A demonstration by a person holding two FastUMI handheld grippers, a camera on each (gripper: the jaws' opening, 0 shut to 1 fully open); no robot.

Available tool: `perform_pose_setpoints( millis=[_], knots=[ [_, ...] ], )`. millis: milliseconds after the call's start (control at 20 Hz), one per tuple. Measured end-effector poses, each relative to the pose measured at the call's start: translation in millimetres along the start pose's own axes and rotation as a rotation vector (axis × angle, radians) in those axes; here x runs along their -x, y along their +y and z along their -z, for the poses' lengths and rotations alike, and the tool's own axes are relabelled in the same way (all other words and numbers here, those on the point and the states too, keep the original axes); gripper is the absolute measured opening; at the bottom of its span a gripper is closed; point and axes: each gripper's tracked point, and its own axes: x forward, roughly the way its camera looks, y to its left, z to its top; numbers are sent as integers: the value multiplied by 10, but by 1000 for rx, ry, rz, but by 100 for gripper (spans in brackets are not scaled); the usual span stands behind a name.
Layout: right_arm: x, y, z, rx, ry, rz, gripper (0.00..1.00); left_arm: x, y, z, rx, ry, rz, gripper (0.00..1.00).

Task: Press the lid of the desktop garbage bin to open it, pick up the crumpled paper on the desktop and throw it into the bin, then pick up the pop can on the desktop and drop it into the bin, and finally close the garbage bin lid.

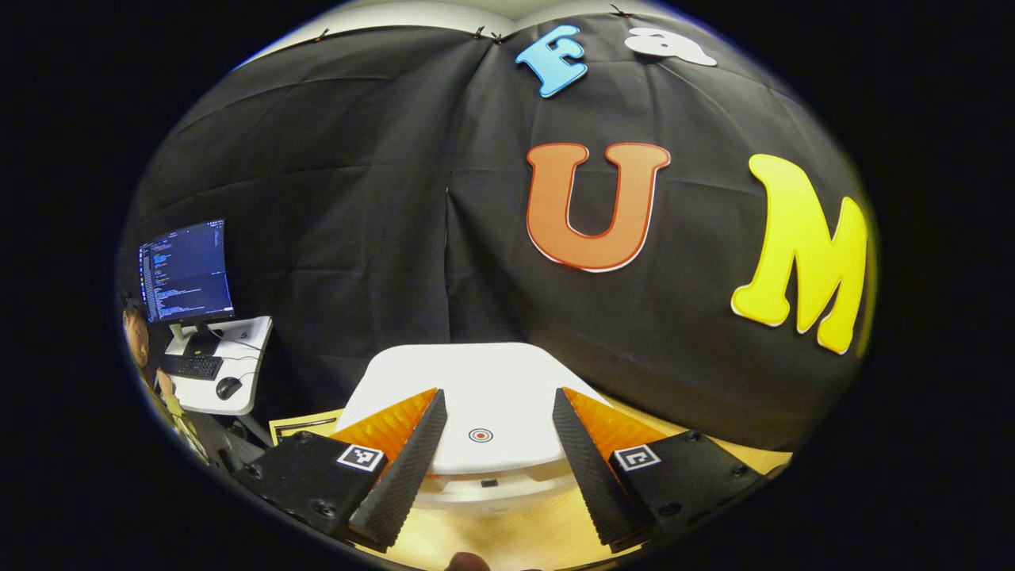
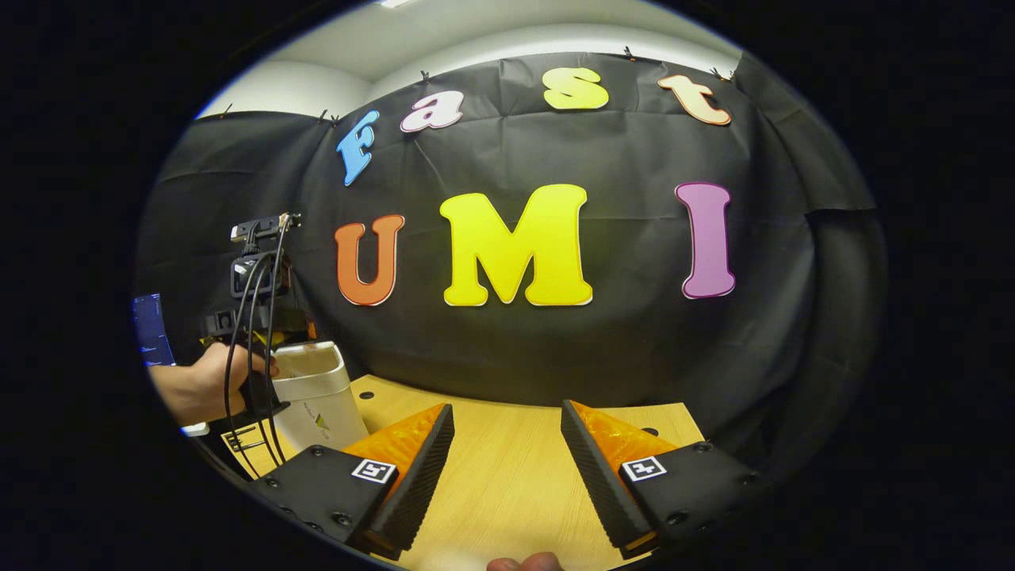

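Observation:
In the left gripper view the white bin [image 1: 476, 468] stands right ahead with its lid [image 1: 492, 381] down. A small red ring mark [image 1: 480, 434] sits on the lid's near part. My left gripper [image 1: 498, 396] is open just above the lid, its fingers on either side of the mark. In the right gripper view the bin [image 2: 321, 396] stands at the far left, and a hand [image 2: 198, 388] holds the left gripper [image 2: 266, 341] over it. My right gripper [image 2: 506, 408] is open above the wooden tabletop [image 2: 507, 476], with nothing between its fingers.
The booth's black cloth wall [image 2: 555, 349] closes off the table's far edge. Beyond the bin, at the left of the left gripper view, a side desk [image 1: 238, 373] carries a monitor [image 1: 186, 270], a keyboard [image 1: 190, 365] and a mouse [image 1: 228, 387], with a person [image 1: 139, 341] beside it.

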Motion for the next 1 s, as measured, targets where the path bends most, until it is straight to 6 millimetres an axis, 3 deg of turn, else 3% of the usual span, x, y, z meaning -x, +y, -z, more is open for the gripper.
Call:
perform_pose_setpoints(
  millis=[150, 550, 850, 950, 1000],
  knots=[
    [0, -22, 10, 2, 5, -5, 88, 58, 8, 260, -14, 9, -6, 89],
    [-51, 29, 113, -25, 31, -30, 88, 31, -6, 388, -76, -20, 21, 90],
    [-50, 147, 28, -10, 2, -21, 88, 114, -82, 232, -77, -64, 135, 91],
    [-24, 190, -7, -14, -11, -6, 88, 257, -115, 74, -106, -109, 191, 91],
    [21, 226, -48, -15, -26, 5, 88, 424, -197, -78, -122, -152, 248, 90]
  ],
)
